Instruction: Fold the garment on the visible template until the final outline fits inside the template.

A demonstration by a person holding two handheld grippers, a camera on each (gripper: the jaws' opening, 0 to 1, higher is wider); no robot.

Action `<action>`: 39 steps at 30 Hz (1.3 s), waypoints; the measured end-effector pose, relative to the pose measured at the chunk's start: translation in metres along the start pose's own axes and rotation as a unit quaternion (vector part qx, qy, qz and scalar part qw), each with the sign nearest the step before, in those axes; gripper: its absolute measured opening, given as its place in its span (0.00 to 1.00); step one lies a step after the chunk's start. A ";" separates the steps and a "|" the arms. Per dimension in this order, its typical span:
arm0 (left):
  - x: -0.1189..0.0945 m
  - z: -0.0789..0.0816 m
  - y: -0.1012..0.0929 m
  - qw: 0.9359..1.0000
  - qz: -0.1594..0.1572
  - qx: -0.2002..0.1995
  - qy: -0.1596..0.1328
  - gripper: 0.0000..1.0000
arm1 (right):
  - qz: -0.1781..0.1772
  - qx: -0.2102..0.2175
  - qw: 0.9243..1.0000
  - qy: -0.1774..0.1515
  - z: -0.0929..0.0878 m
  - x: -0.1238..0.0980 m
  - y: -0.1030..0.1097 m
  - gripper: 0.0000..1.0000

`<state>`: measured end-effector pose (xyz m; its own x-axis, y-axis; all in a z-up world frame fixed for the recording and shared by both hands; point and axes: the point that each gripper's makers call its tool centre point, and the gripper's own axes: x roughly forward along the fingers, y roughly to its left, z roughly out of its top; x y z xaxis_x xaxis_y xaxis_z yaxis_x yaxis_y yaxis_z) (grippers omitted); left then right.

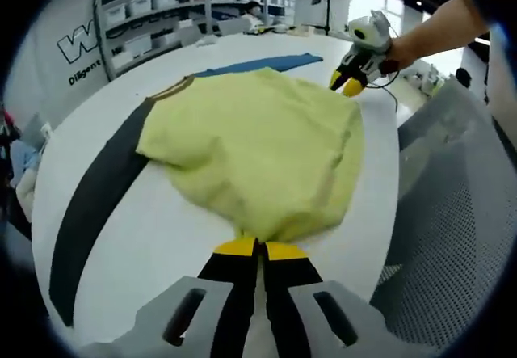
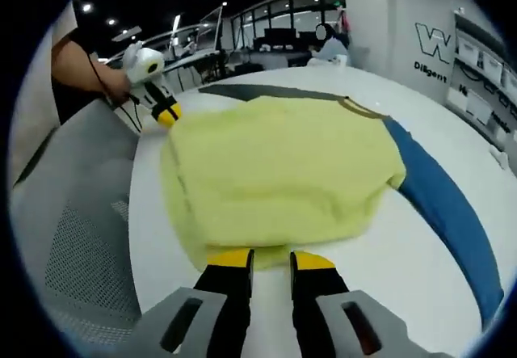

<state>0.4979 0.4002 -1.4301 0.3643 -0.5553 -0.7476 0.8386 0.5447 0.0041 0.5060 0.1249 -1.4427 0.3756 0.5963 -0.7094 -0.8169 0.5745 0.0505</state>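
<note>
Yellow garment [image 1: 258,152] lies partly folded on the white counter [image 1: 161,237], between a black strip [image 1: 97,196] and a blue strip [image 2: 444,204]. Left tool [image 1: 258,249] pinches its near hem; right tool [image 2: 271,259], jaws parted, sits at the opposite edge.

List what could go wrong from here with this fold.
1. The left gripper looks shut on the yellow garment hem, while the right gripper has a gap between its jaws; an uneven pull could skew the fold.
2. The garment lies near the white table edge and could slide off.
3. It could cover the dark strip or blue strip.
</note>
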 end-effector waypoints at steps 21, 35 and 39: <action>-0.024 0.006 -0.019 0.996 -0.047 -0.078 0.006 0.01 | -0.007 0.020 1.000 0.011 -0.010 -0.061 0.034 0.00; -0.033 -0.023 -0.019 0.989 -0.043 -0.135 0.031 0.14 | -0.001 0.085 0.996 0.006 -0.031 -0.066 0.049 0.00; -0.022 -0.034 -0.017 0.994 -0.024 -0.101 0.046 0.32 | -0.010 0.087 0.996 0.010 -0.037 -0.062 0.042 0.00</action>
<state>0.4622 0.4248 -1.4366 0.2795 -0.5287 -0.8015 0.7521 0.6395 -0.1596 0.4318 0.0911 -1.4223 0.3806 0.5742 -0.7248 -0.7204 0.6756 0.1570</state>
